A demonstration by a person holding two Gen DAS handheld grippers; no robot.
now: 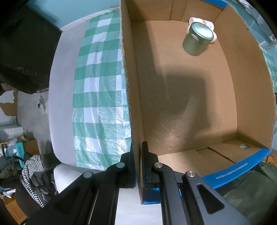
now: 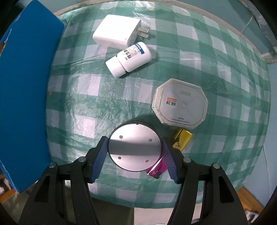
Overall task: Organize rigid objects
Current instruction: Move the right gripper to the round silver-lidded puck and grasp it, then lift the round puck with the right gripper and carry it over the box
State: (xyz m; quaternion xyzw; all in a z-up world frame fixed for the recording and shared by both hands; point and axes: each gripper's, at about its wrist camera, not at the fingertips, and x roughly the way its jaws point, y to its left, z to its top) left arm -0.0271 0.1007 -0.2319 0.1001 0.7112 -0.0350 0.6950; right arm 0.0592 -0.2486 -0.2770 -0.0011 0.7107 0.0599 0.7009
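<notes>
Left claw [image 1: 138, 164] clamped on the box wall [image 1: 131, 103], steadying the box; a green tin [image 1: 197, 39] already sits inside. Right claw [image 2: 135, 154] open around the round metal disc [image 2: 135, 147] on the surface [image 2: 77, 103], pads not clearly pressing. Risks: the smooth rim slipping out on closing; pad snagging the pink item [image 2: 155, 170] beside it.

You've got a surface [image 1: 64, 97] that's plain white, with a green-and-white checked plastic cloth [image 2: 225, 83] over most of it. The wall [image 1: 72, 12] behind it is teal. Left of the surface, the wall down low has paint peeling off in brown patches [image 1: 8, 107]. Below that edge there's a heap of clothes, a striped garment [image 1: 32, 171] on top. Wood floor [image 2: 249, 197] shows off the surface's near right corner.
</notes>
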